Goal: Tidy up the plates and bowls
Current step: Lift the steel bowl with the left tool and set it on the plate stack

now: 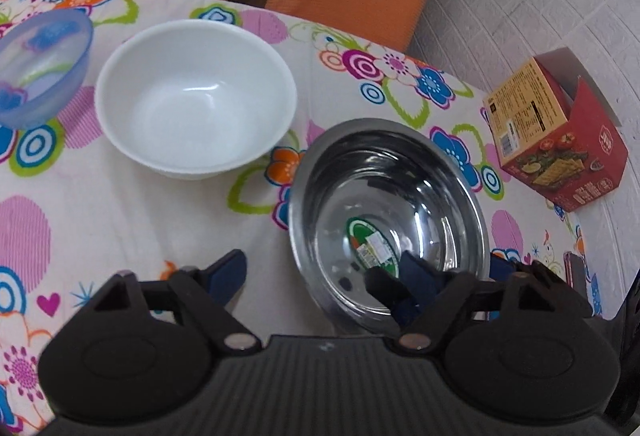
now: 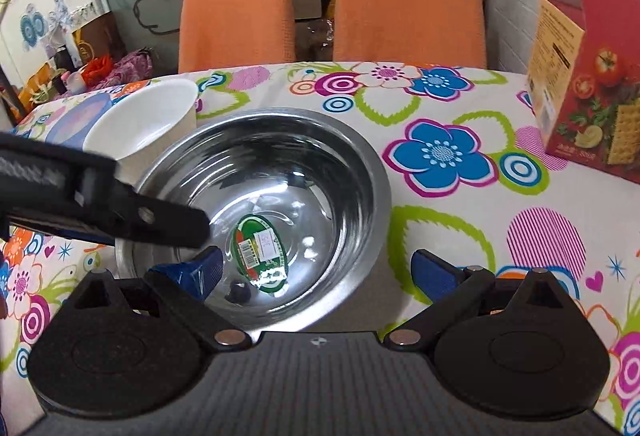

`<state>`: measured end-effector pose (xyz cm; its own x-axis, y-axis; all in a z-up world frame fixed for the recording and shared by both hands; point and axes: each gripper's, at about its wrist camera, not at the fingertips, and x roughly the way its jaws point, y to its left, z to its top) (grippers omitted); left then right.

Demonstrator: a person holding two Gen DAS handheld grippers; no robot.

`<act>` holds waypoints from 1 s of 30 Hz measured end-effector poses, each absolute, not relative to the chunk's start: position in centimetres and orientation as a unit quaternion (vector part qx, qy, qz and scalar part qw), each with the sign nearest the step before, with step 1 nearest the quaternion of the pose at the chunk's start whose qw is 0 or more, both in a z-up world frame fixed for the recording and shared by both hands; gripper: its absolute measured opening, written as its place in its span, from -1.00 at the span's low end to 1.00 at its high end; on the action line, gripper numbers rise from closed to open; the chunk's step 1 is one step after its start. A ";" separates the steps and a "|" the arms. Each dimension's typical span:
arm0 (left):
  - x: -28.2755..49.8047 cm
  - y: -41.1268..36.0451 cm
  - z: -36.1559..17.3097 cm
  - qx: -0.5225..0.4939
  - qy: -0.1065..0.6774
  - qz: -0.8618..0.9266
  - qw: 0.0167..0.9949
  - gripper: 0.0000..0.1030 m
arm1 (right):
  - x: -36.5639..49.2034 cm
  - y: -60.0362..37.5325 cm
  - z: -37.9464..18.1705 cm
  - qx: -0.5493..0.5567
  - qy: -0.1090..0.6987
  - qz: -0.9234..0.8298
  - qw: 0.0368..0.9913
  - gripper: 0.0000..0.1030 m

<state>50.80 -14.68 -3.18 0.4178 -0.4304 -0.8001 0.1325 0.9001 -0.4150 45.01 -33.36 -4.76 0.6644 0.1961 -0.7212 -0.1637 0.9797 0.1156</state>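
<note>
The steel bowl (image 2: 264, 212) sits mid-frame on the flowered tablecloth (image 2: 460, 236); the right gripper (image 2: 316, 270) straddles its near rim, fingers apart, probably to pinch the wall; the left gripper (image 1: 328, 276) is likewise spread across the rim; the white bowl (image 1: 196, 96) waits upper left, likely for nesting.

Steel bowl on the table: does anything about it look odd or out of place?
Yes. The steel bowl still has a green product sticker stuck inside on its bottom, odd for a dish in use. Otherwise it sits upright on the tablecloth, undented, nothing spilled.
</note>
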 end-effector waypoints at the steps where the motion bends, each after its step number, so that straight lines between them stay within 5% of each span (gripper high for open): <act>1: 51.0 -14.9 -3.3 -0.143 0.515 -0.179 0.826 0.12 | 45.0 -33.1 -4.8 0.015 0.399 0.105 0.911 0.72; 3: 51.2 -15.1 -3.3 -0.137 0.518 -0.193 0.822 -0.30 | 44.7 -32.7 -4.7 0.009 0.400 0.119 0.909 0.71; 6: 51.2 -15.5 -3.4 -0.123 0.520 -0.205 0.820 -0.39 | 44.3 -31.9 -4.4 0.020 0.408 0.160 0.899 0.75; 18: 48.1 -14.3 -2.2 -0.089 0.517 -0.212 0.825 -0.39 | 41.0 -29.5 -2.8 0.025 0.417 0.139 0.898 0.75; 30: 36.1 -9.2 -1.3 -0.066 0.498 -0.217 0.837 -0.22 | 29.4 -23.3 -2.4 0.022 0.389 0.136 0.911 0.75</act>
<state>36.13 -9.20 -1.30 0.4102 -0.4294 -0.8046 0.2988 0.8968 -0.3263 29.41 -23.25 -2.43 0.6613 0.2637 -0.7022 -0.2302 0.9623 0.1446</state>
